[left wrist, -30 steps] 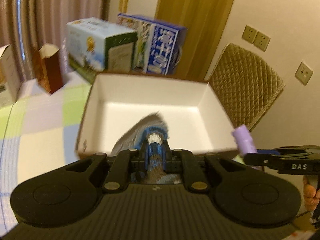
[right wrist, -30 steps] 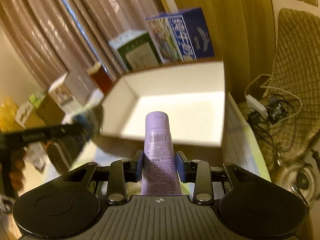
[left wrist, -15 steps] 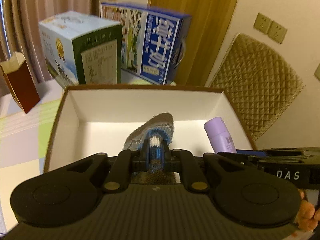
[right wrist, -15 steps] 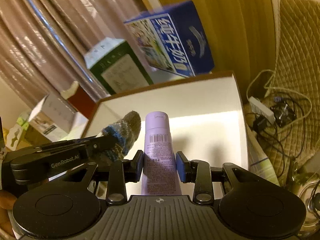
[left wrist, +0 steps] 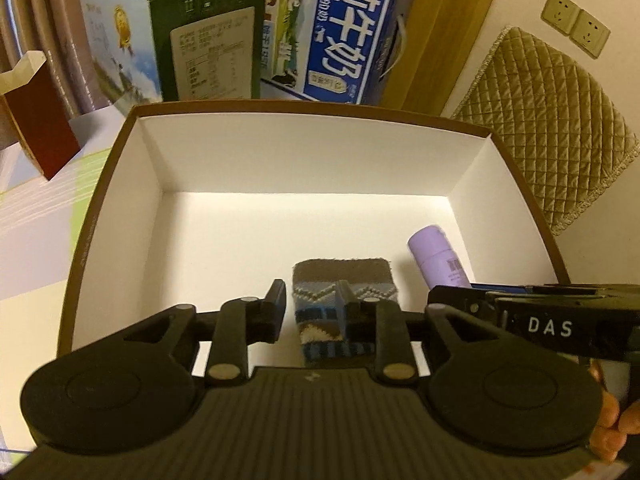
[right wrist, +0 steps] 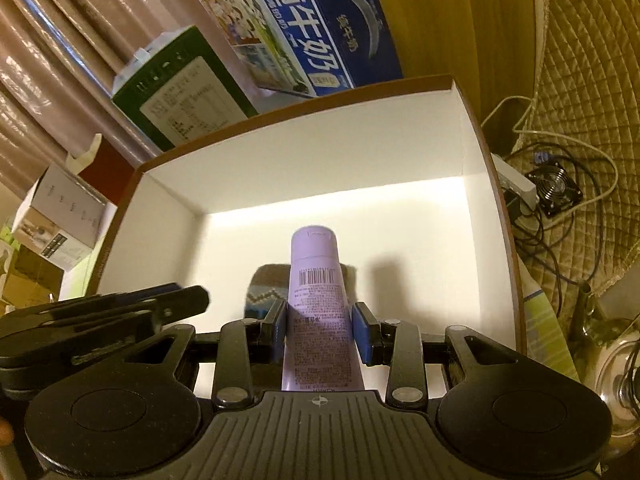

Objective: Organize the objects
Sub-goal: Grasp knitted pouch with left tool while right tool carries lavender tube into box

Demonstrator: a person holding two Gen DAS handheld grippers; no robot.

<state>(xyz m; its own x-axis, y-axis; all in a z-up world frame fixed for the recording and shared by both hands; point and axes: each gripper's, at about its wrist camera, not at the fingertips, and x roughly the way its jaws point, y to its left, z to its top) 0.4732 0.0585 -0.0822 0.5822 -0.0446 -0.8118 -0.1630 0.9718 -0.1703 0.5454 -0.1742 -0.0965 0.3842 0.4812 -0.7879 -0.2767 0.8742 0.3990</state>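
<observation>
A white box with a brown rim (left wrist: 304, 106) takes up the middle of both views. A folded knitted sock (left wrist: 340, 280), brown, blue and white, lies on its floor. My left gripper (left wrist: 310, 304) hangs over the sock with its jaws opening. The left pad stands clear of the sock and the right finger (left wrist: 344, 308) lies across it. My right gripper (right wrist: 320, 328) is shut on a lilac tube (right wrist: 316, 280), cap forward, low inside the box (right wrist: 320, 152). In the right wrist view the sock (right wrist: 264, 292) shows just left of the tube. The left wrist view has the tube (left wrist: 440, 260) to the sock's right.
Behind the box stand a green and white carton (left wrist: 180, 40) and a blue milk carton (left wrist: 348, 32). An open red-brown box (left wrist: 36, 128) sits at the left. A quilted chair back (left wrist: 552, 128) is at the right, with cables and a small fan (right wrist: 556, 188) on the floor.
Both grippers came forward and down into the box. The left jaws have parted, and the sock that stood pinched between them now lies flat on the box floor. The right still grips the tube.
</observation>
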